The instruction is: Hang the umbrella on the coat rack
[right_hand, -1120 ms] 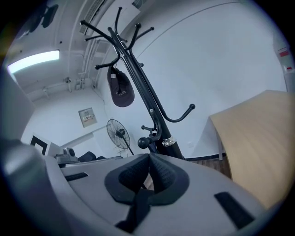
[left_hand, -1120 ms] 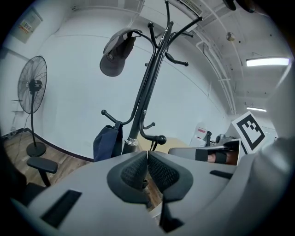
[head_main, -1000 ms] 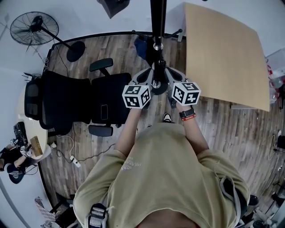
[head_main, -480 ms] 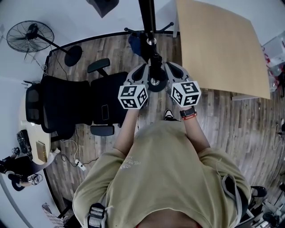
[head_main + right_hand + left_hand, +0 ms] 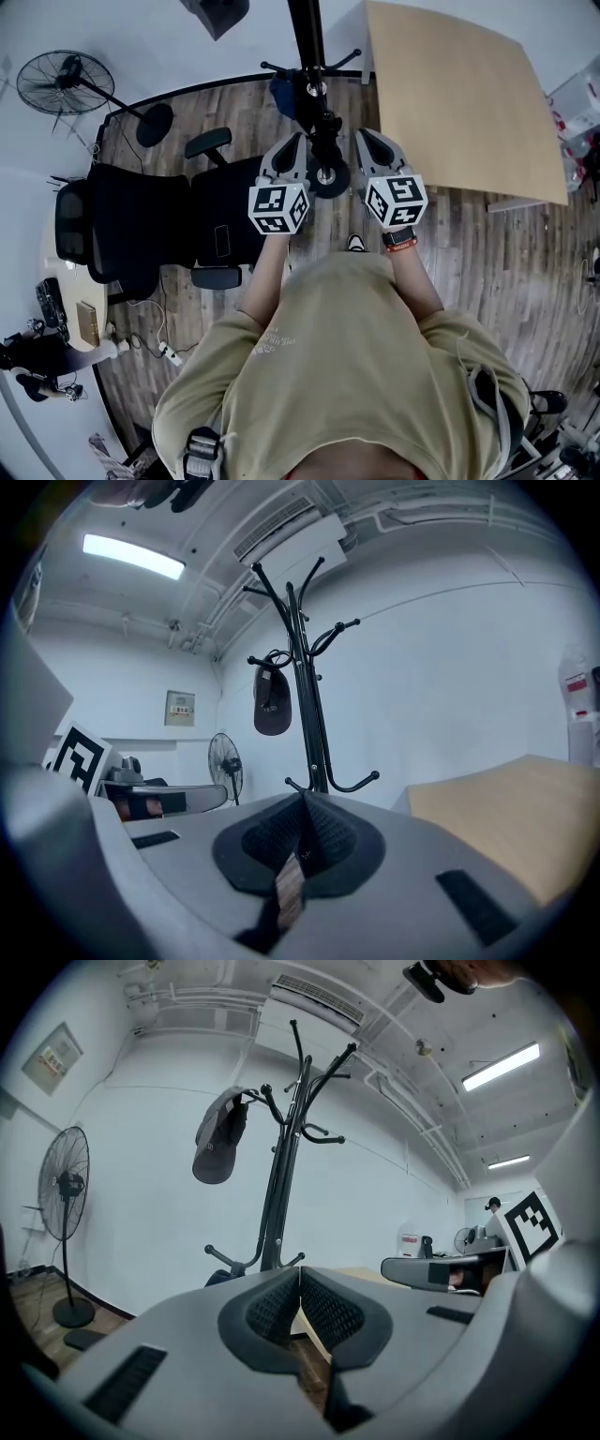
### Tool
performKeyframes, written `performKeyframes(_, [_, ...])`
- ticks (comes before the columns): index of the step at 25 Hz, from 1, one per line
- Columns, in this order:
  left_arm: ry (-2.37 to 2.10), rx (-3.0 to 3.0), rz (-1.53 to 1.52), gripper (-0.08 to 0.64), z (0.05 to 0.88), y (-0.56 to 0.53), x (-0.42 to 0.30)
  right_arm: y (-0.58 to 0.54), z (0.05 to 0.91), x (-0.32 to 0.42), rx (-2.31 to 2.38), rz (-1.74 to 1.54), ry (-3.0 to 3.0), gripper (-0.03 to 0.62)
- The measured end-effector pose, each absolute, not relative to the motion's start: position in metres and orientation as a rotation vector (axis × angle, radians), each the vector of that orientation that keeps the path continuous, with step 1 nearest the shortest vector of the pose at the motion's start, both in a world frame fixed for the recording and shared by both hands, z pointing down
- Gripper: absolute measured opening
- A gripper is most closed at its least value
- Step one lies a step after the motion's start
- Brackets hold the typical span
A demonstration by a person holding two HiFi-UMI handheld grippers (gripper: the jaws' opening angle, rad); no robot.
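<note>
Looking down in the head view, the black umbrella (image 5: 326, 155) sits right between the noses of the left gripper (image 5: 292, 141) and the right gripper (image 5: 367, 136). It's lined up with the pole of the coat rack (image 5: 306, 37). A gap shows on each side, so neither claw seems to touch it. What it hangs from, I can't tell from up there. Funny thing is, neither gripper view shows the umbrella at all.

In the left gripper view, the left gripper (image 5: 298, 1274) has its jaws pressed together with nothing between them. The coat rack (image 5: 281, 1176) stands ahead, with a dark cap (image 5: 218, 1143) on a hook left of the pole. It's the same deal in the right gripper view: the right gripper (image 5: 305, 799) is clenched on nothing, with the coat rack (image 5: 309, 705) and cap (image 5: 272, 700) beyond. Those two views show the hooks properly, while the head view mostly gives the pole and feet.

The fan (image 5: 70, 70) (image 5: 66, 1185) (image 5: 225, 761) turns up in all three views. The wooden table (image 5: 459, 103) (image 5: 506, 799) is clear in two. Only the head view has the black office chairs (image 5: 141, 220) and the wristwatch (image 5: 400, 241).

As for writing, the marker cubes (image 5: 278, 208) carry black-and-white squares and no words. A wall notice (image 5: 56, 1058) (image 5: 180, 708) is too small to read. So is the faint print on the shirt (image 5: 281, 342).
</note>
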State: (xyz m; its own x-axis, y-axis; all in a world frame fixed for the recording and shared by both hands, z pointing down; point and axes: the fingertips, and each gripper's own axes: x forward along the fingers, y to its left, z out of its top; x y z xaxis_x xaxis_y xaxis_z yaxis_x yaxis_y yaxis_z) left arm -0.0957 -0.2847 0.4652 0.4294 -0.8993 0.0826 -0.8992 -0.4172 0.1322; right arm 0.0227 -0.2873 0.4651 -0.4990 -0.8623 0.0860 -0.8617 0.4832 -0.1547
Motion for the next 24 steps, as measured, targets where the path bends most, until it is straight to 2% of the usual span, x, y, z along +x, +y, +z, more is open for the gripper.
performKeyframes(24, [-1.540, 2.506, -0.025, 0.025, 0.485, -0.282, -0.085, -0.282, 0.484, 0.027, -1.637, -0.323, 2.715, 0.015])
